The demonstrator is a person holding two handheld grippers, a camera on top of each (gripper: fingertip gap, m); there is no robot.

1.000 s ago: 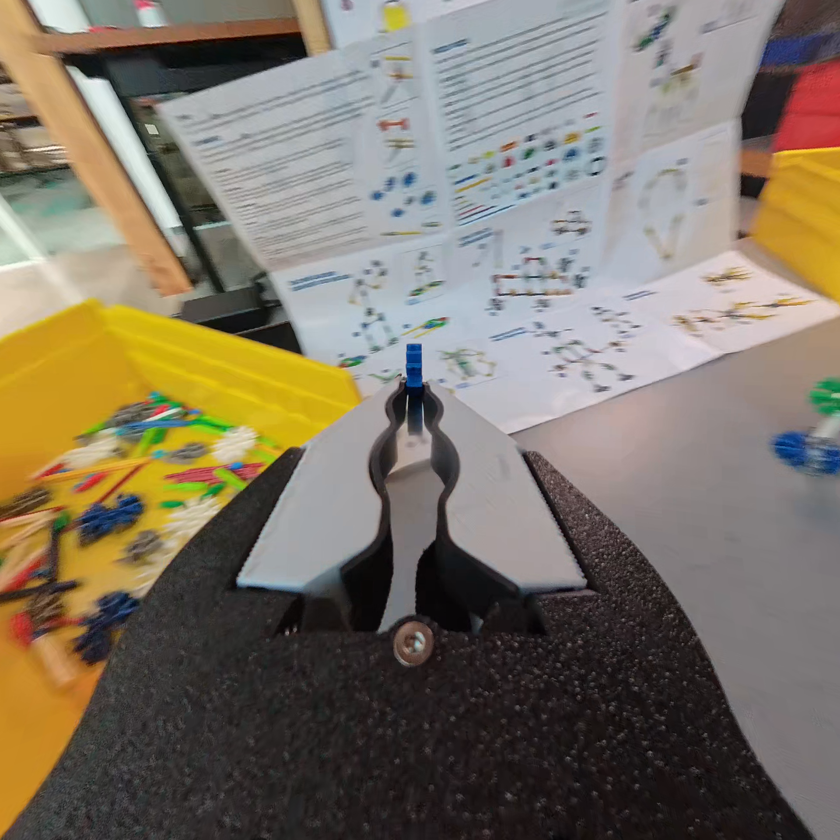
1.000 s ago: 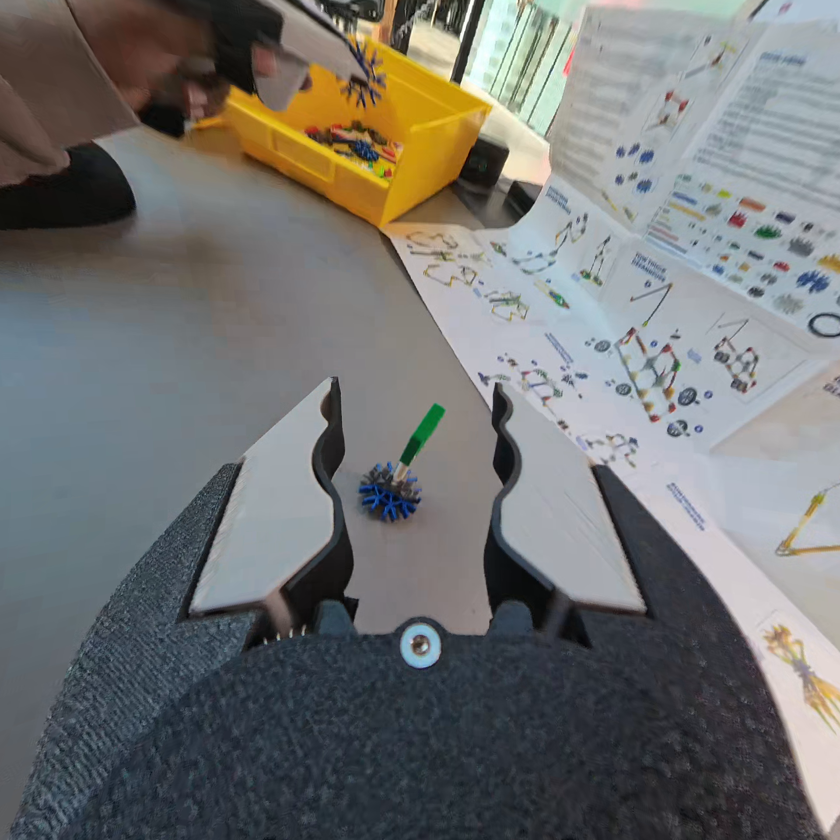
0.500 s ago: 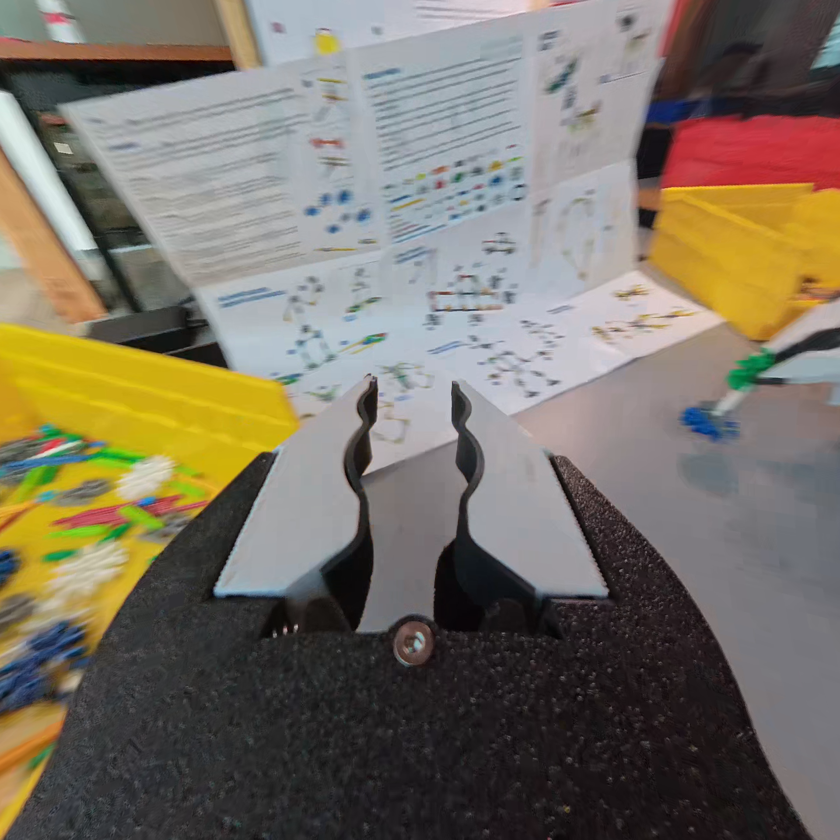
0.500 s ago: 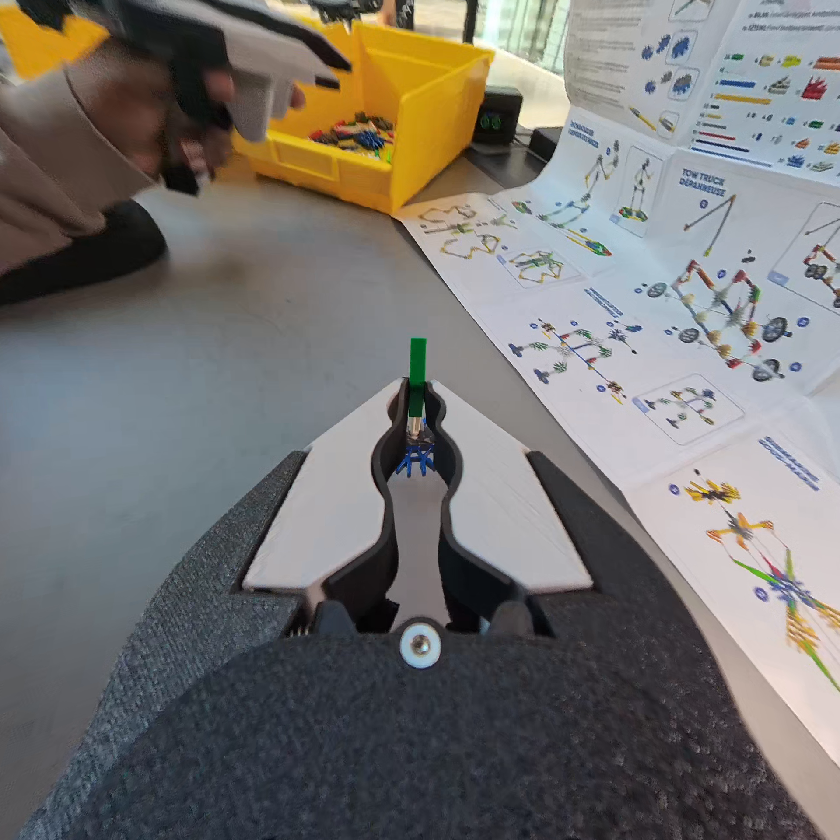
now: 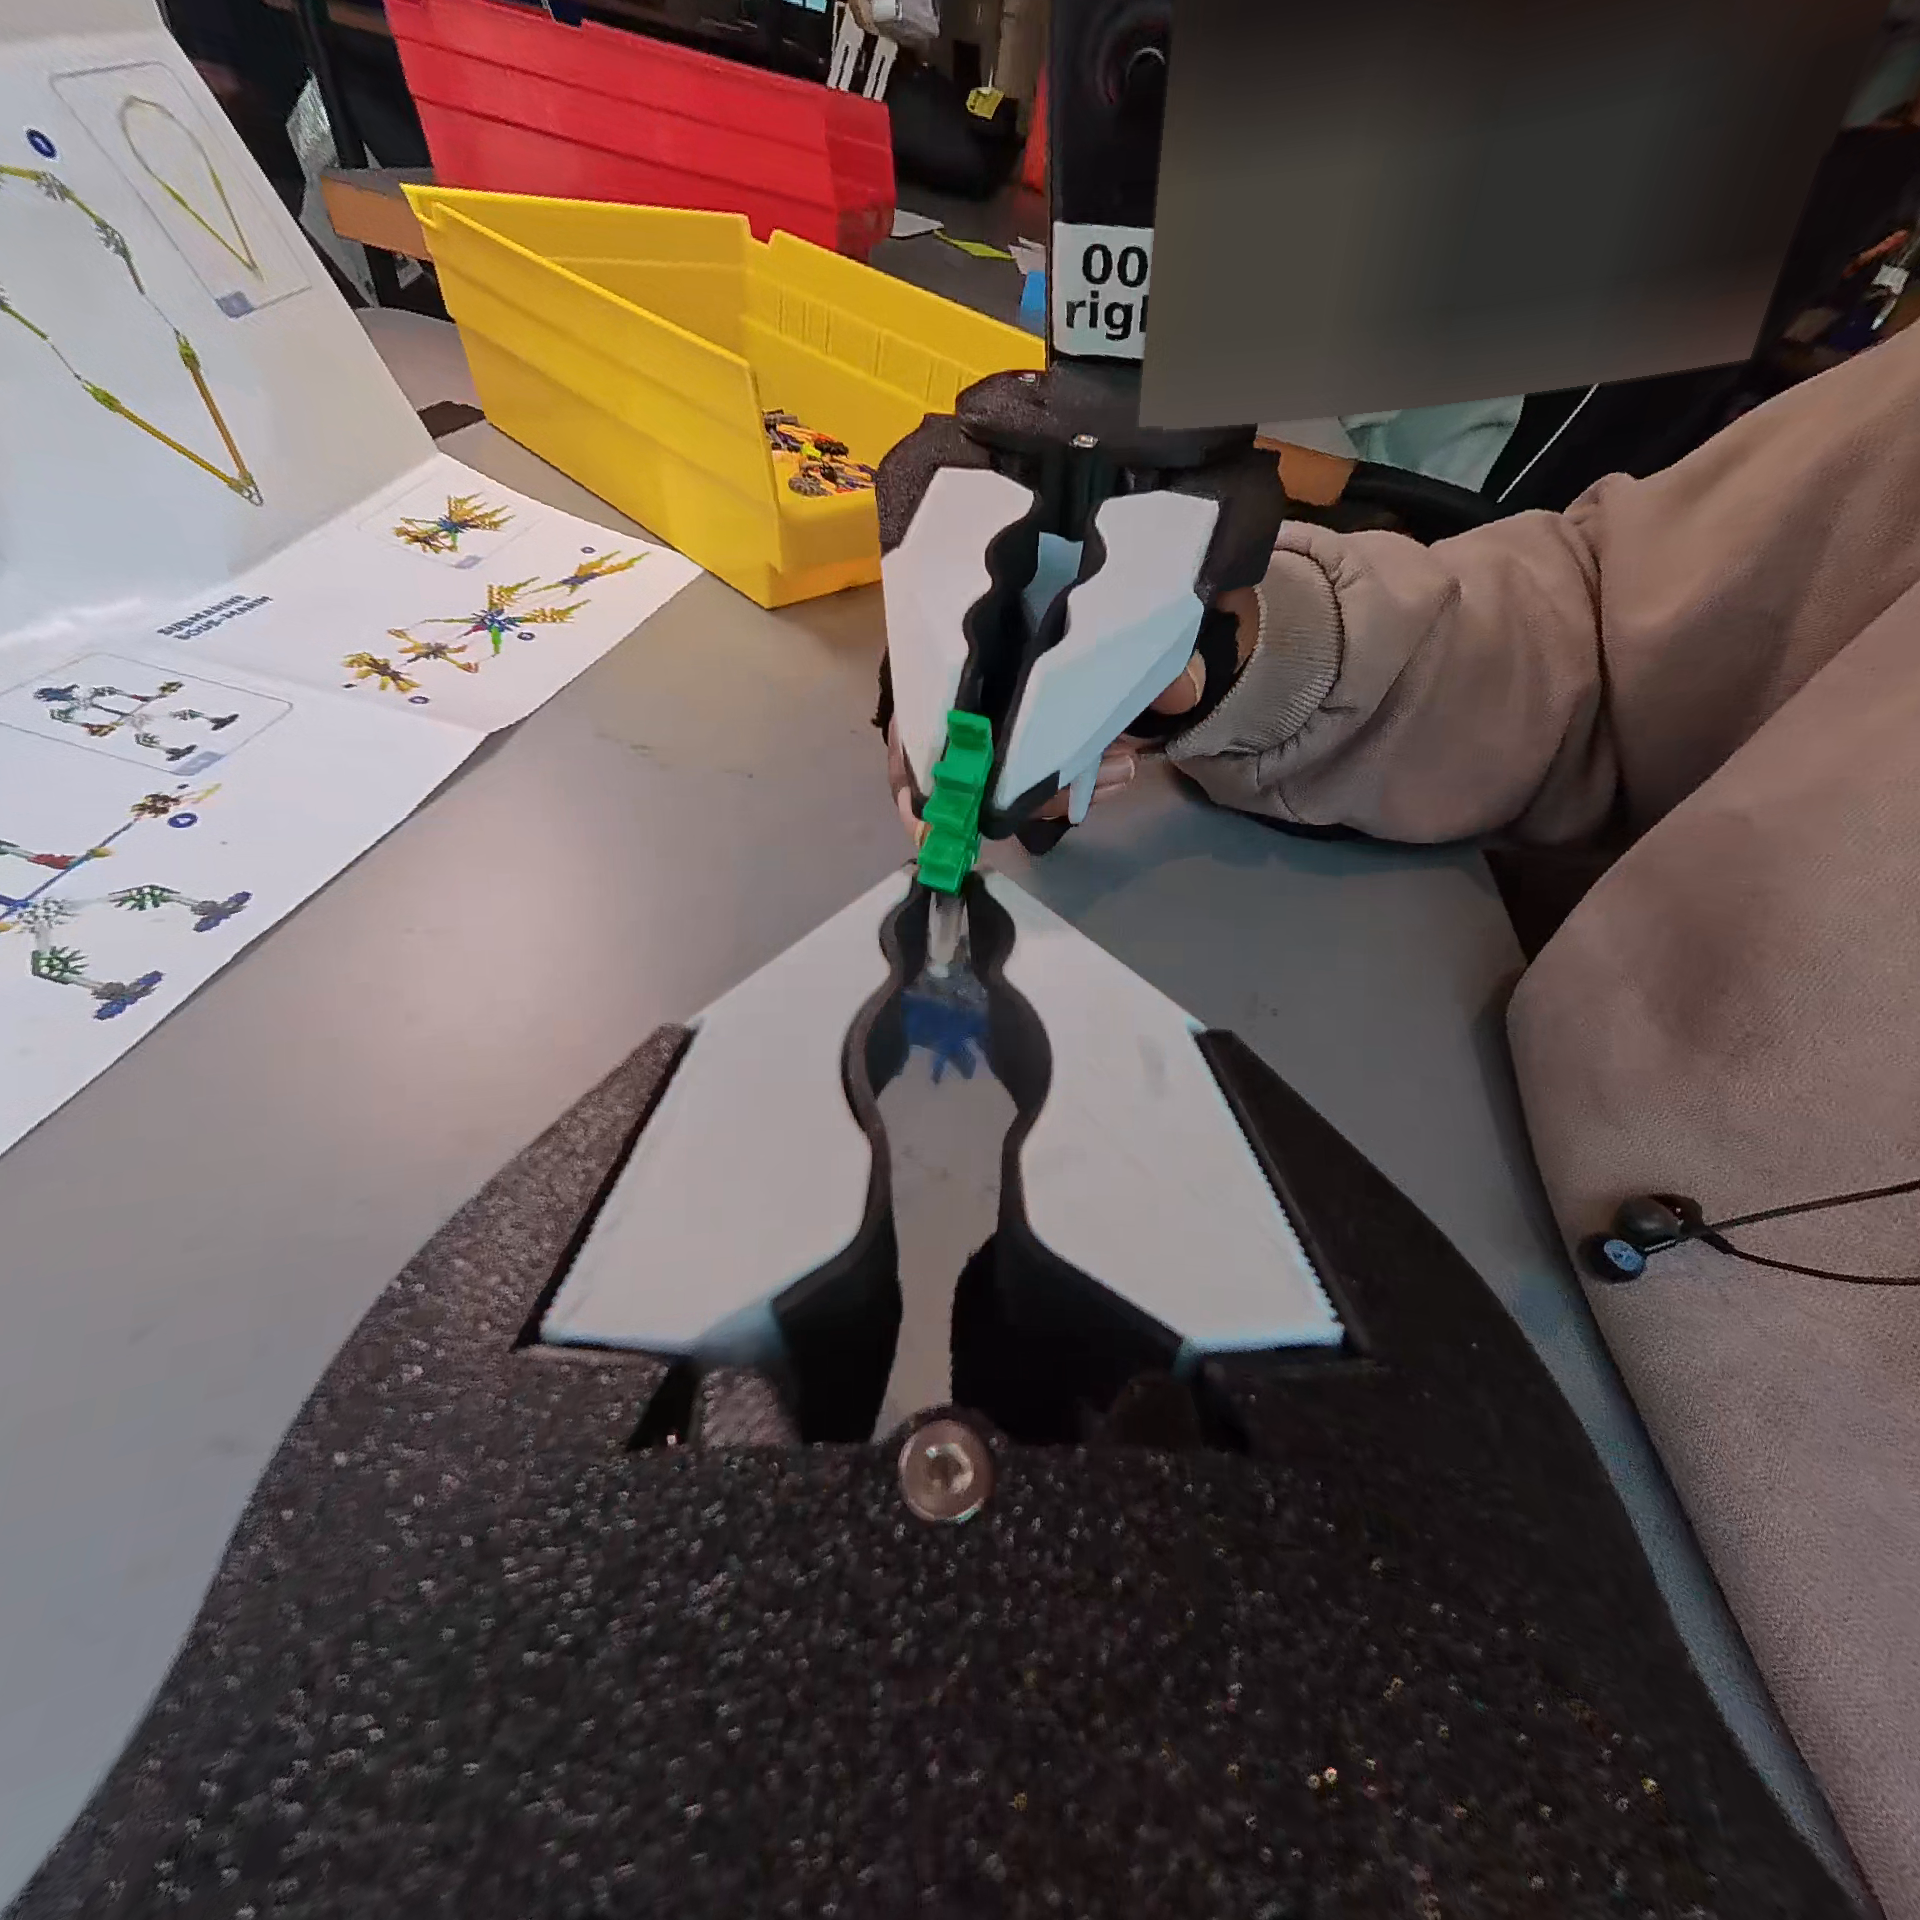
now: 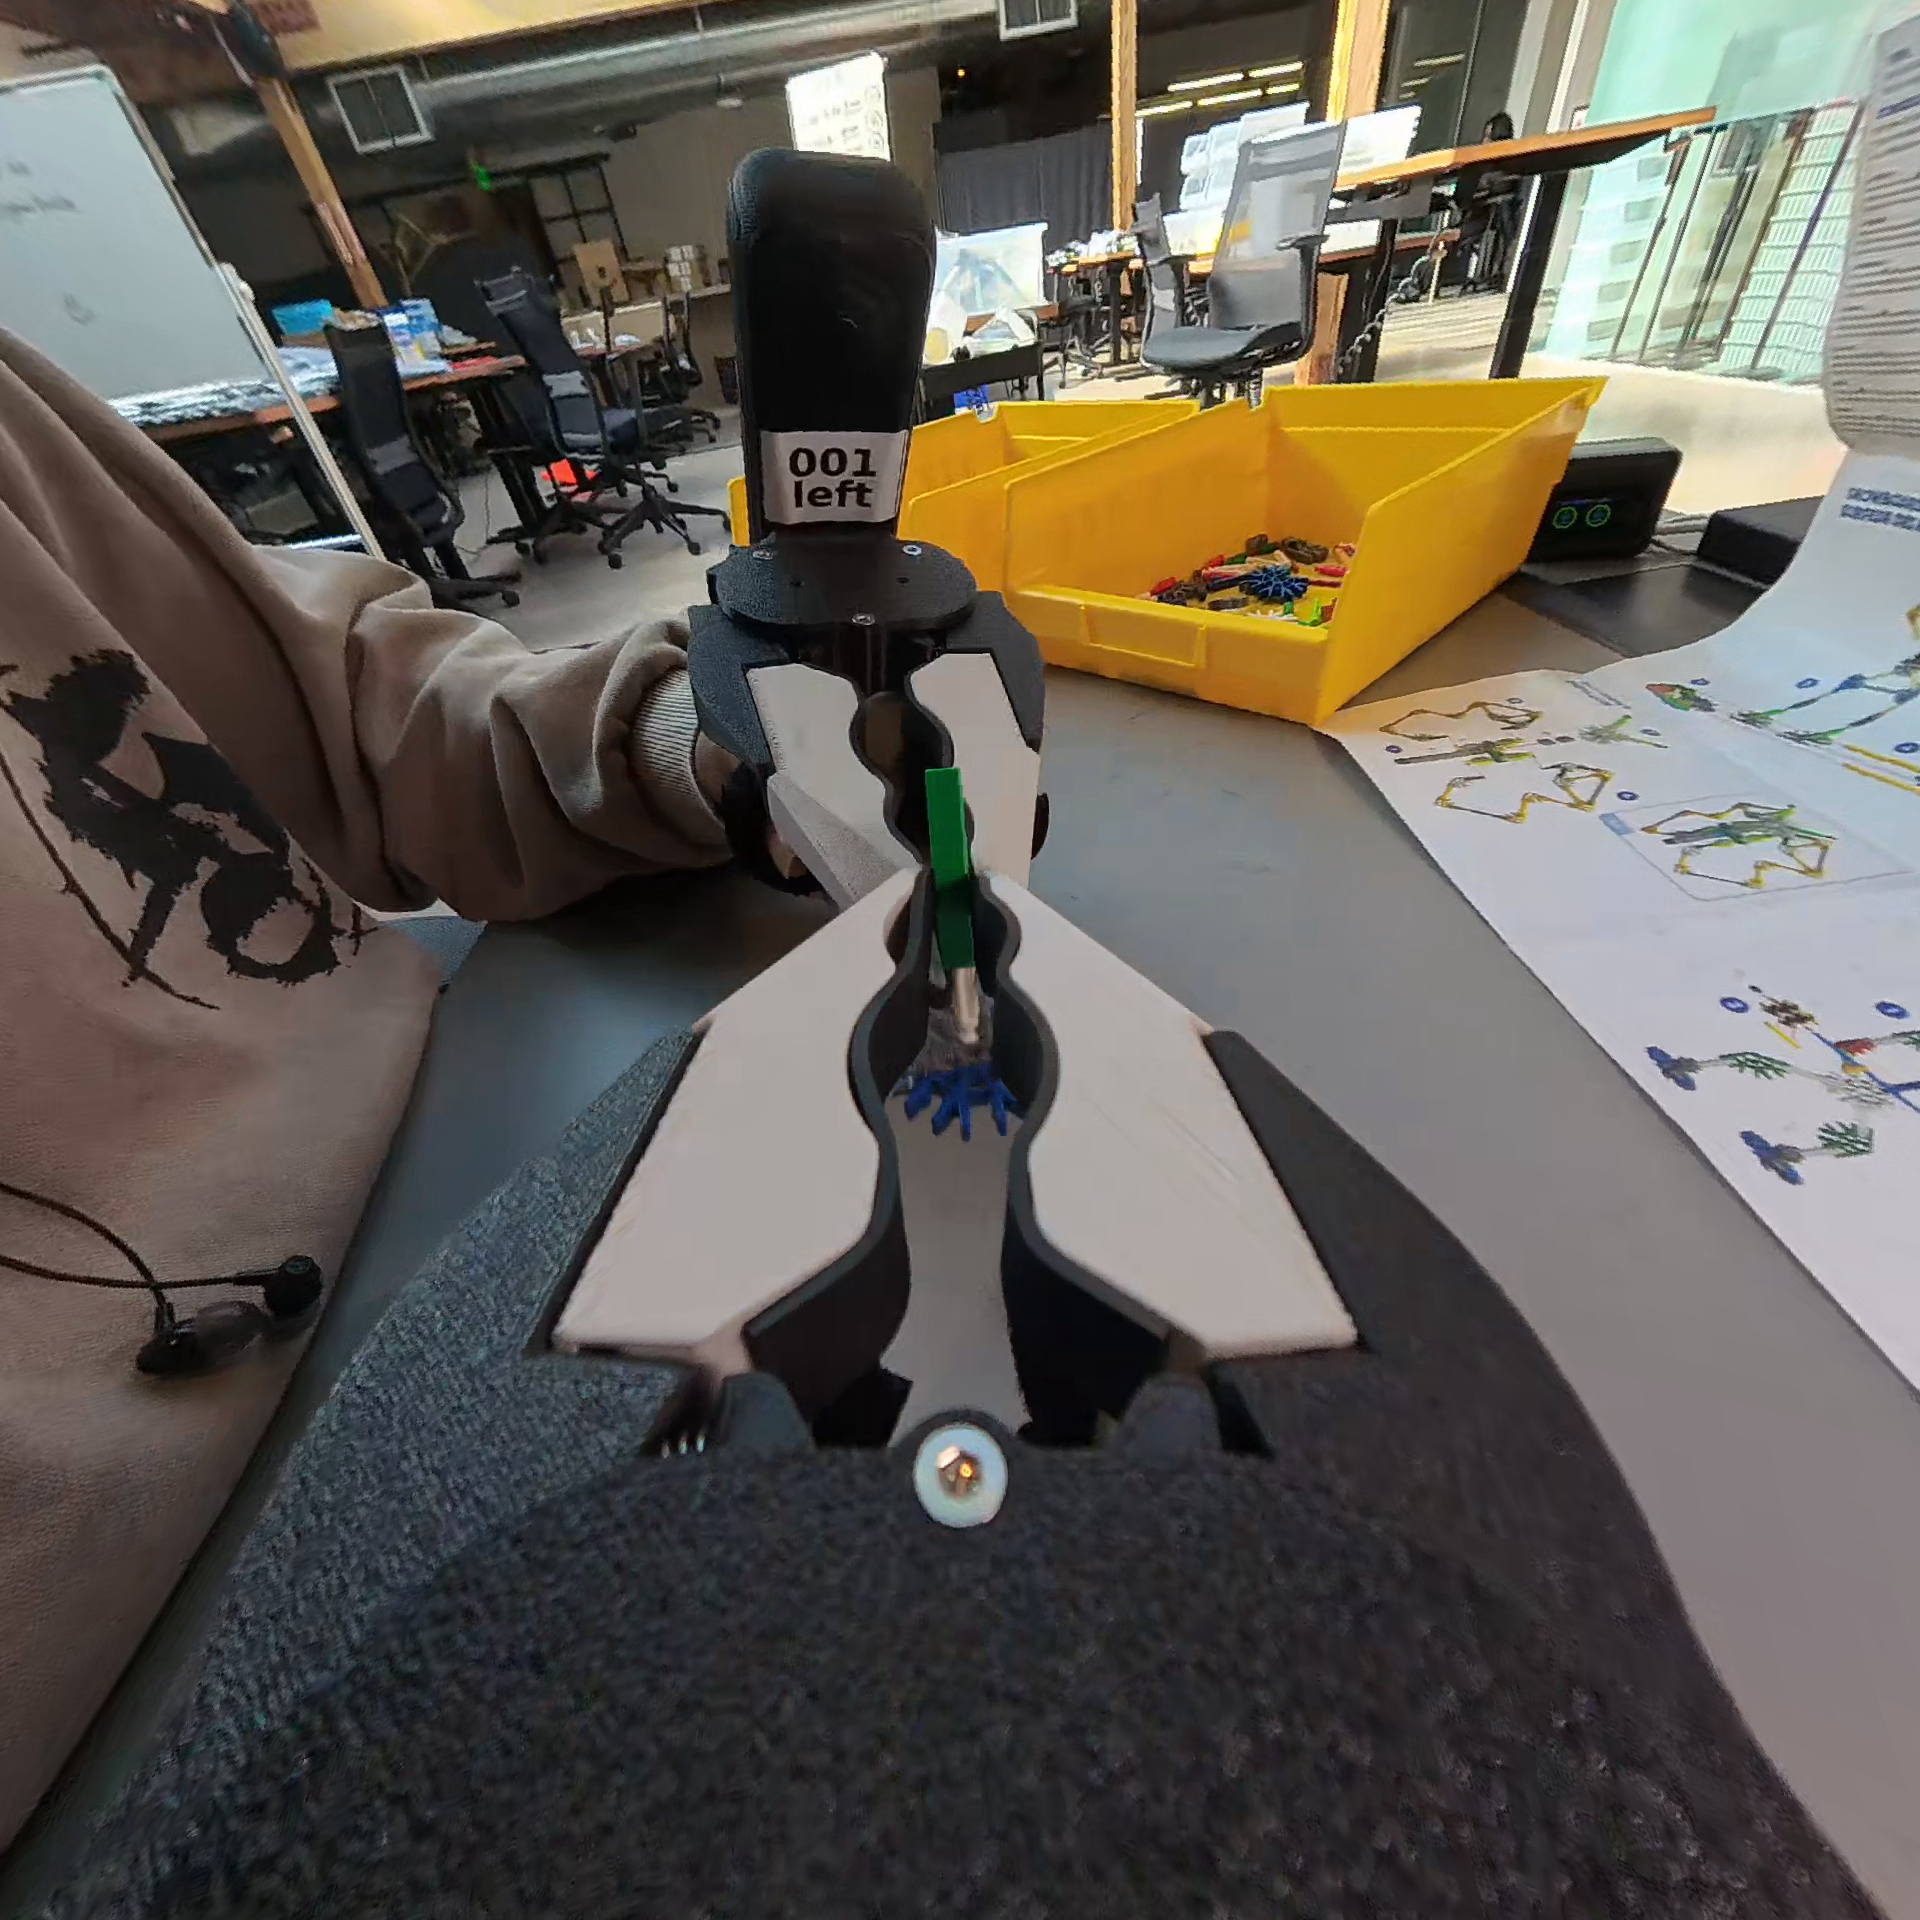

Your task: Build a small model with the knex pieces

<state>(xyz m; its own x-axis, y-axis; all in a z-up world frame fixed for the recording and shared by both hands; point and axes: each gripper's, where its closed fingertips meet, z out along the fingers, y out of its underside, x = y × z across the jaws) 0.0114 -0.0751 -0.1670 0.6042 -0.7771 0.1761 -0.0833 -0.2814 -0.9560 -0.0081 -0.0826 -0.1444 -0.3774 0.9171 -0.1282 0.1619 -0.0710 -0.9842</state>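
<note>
left gripper (image 5: pixel 940 899): narrow, tips pinched on the near end of the green piece (image 5: pixel 954 800)
right gripper (image 6: pixel 951 894): narrow, clamped on the same green piece; the two grippers face tip to tip
green piece: notched plastic bar held above the table (image 5: pixel 520 935) between both tips, at 12 o'clock in each wrist view
rod (image 5: pixel 940 935): short and clear, running from the green piece back into the finger gap
blue connector (image 5: pixel 943 1039): spiky snowflake shape on the rod end, in the wavy cavity. each wrist view shows one in its own cavity; cannot tell if it's one part or two
fingers (image 5: pixel 748 1164): flat pale grey plates with black wavy inner edges, in a grainy black body
bin a (image 5: pixel 623 416): yellow plastic, 11 o'clock in the left view, small mixed parts at its open end
bin b (image 6: pixel 1195 623): yellow, 1 o'clock in the right view, loose rods and connectors (image 6: pixel 1247 582) inside
red bin (image 5: pixel 644 114): behind bin a, contents hidden
sheet (image 5: pixel 208 727): white folded paper with diagrams, at 9 o'clock, part flat, part standing
sleeve (image 5: pixel 1507 644): tan fabric, at 3 o'clock
</note>
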